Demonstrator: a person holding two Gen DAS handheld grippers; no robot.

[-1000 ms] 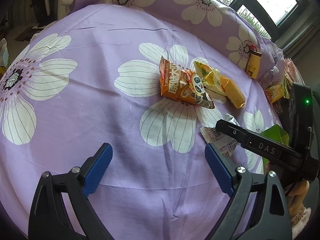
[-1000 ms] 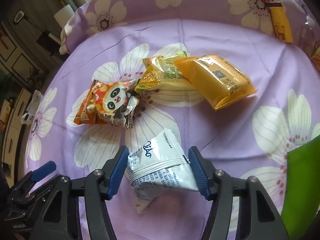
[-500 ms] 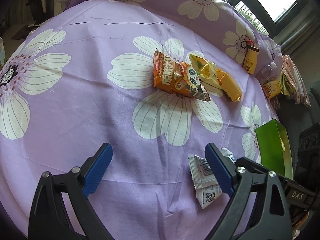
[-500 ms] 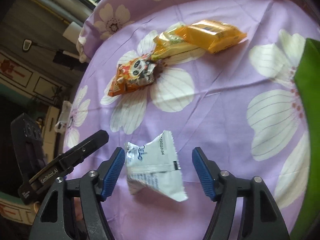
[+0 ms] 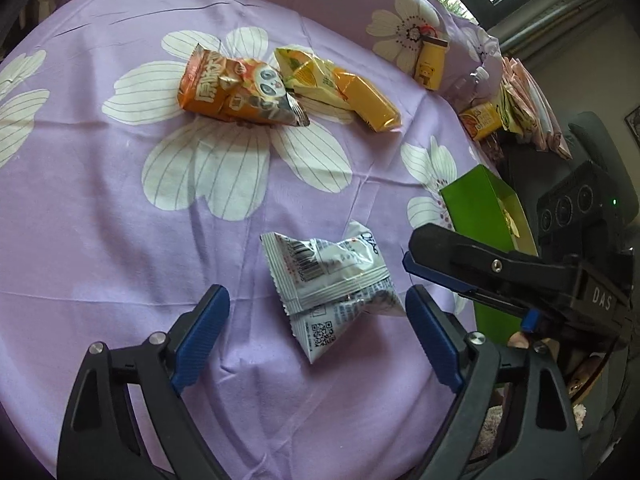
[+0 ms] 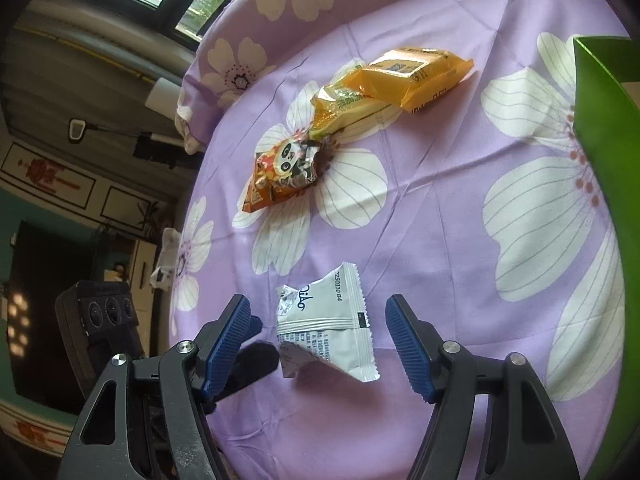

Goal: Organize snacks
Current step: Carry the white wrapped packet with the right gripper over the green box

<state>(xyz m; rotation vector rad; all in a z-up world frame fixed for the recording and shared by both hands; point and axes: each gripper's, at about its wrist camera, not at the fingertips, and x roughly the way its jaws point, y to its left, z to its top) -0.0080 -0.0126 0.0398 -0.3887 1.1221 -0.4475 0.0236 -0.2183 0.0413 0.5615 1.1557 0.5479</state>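
A white snack packet lies on the purple flowered cloth, between the blue pads of my open left gripper. It also shows in the right wrist view, between the jaws of my open right gripper, which touches nothing. An orange panda packet, a yellow-green packet and an orange-yellow packet lie together farther back. A green box stands open at the right edge.
A small yellow bottle, a clear bottle, an orange carton and stacked packets sit at the far right edge. The right gripper's body reaches in beside the green box. The table edge curves close in front.
The right gripper carried the white packet towards the near edge, opened and let it go onto the cloth. The left gripper moved right and now straddles the packet.
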